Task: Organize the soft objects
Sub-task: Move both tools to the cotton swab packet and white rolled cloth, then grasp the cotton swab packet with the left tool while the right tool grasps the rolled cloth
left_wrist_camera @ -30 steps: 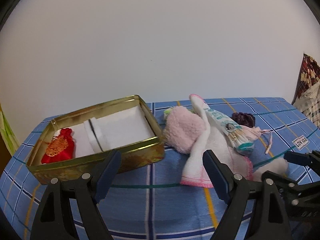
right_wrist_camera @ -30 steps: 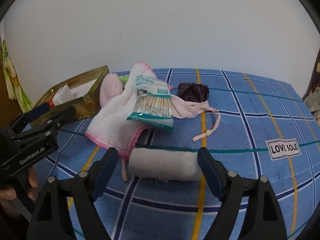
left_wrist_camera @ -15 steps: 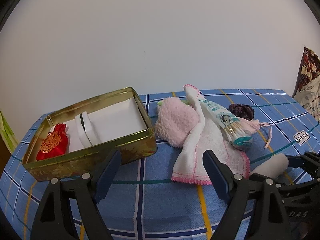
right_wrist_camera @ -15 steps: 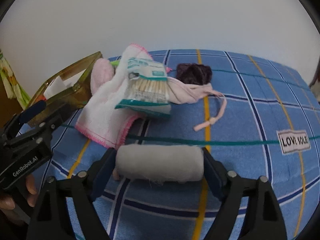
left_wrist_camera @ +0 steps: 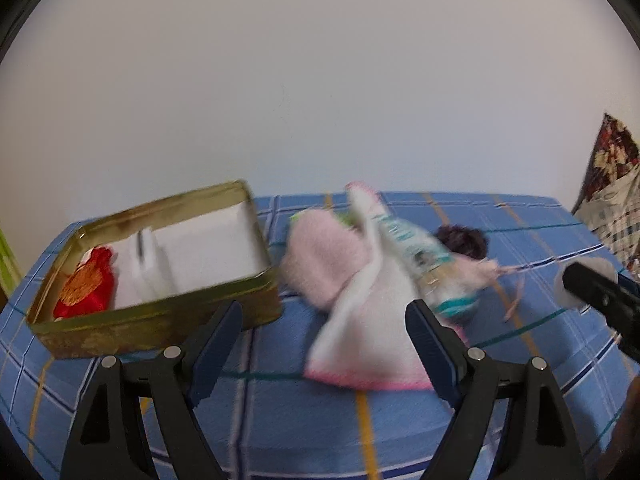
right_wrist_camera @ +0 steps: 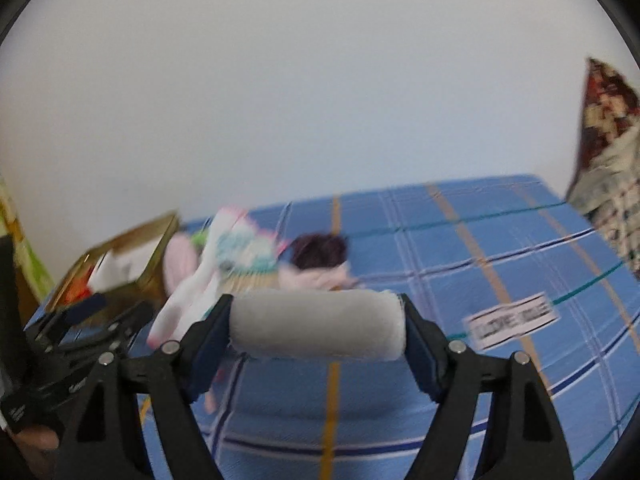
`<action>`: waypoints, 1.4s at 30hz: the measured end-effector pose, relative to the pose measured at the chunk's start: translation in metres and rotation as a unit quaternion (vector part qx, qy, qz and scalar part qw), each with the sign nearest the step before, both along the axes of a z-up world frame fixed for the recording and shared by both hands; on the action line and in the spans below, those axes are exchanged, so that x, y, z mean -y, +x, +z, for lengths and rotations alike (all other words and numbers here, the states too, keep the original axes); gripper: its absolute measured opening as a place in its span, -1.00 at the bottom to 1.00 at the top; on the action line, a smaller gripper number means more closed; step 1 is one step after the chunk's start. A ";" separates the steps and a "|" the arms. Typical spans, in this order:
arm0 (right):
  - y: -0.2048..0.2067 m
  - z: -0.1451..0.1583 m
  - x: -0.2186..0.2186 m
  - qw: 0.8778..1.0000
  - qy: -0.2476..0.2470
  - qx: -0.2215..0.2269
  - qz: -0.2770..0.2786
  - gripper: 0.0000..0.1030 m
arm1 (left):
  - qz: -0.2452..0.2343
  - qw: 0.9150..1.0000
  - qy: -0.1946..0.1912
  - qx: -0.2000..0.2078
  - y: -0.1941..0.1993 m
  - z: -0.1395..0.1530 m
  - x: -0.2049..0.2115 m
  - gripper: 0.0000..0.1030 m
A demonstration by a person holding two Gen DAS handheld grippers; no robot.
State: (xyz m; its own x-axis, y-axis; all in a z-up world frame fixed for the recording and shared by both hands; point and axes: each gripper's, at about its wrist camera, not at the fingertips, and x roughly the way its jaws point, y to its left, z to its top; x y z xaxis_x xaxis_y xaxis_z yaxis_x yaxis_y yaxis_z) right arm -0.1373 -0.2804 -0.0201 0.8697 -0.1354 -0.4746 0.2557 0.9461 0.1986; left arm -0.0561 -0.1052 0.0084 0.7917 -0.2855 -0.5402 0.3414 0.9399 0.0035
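My right gripper (right_wrist_camera: 316, 320) is shut on a white rolled cloth (right_wrist_camera: 320, 330), gripped end to end and lifted off the blue checked tablecloth (right_wrist_camera: 440, 248). The left wrist view shows the same roll (left_wrist_camera: 568, 288) at the right edge. My left gripper (left_wrist_camera: 324, 312) stands open and empty, low over the cloth in front of a gold tin (left_wrist_camera: 160, 320). The tin holds a red pouch (left_wrist_camera: 86, 290) and a white insert. Right of the tin lies a heap: a pink fluffy piece (left_wrist_camera: 324, 256), a white towel with pink trim (left_wrist_camera: 372, 340), a cotton swab pack (left_wrist_camera: 424, 256) and a dark purple piece (left_wrist_camera: 464, 240).
A white wall rises right behind the table. Patterned fabric (right_wrist_camera: 608, 140) hangs past the table's right edge. A white label (right_wrist_camera: 512, 320) is sewn on the tablecloth right of the roll. A hand (right_wrist_camera: 36, 440) holds the left gripper at the lower left.
The right gripper came up to the white roll, took it between its jaws and lifted it off the tablecloth. The left gripper stayed open and shifted slightly sideways.
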 end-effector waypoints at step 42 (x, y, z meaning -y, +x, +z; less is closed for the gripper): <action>-0.025 0.013 0.069 0.993 -0.002 0.063 -0.100 0.54 | -0.077 0.993 -0.092 -0.003 0.008 0.022 0.062 -0.37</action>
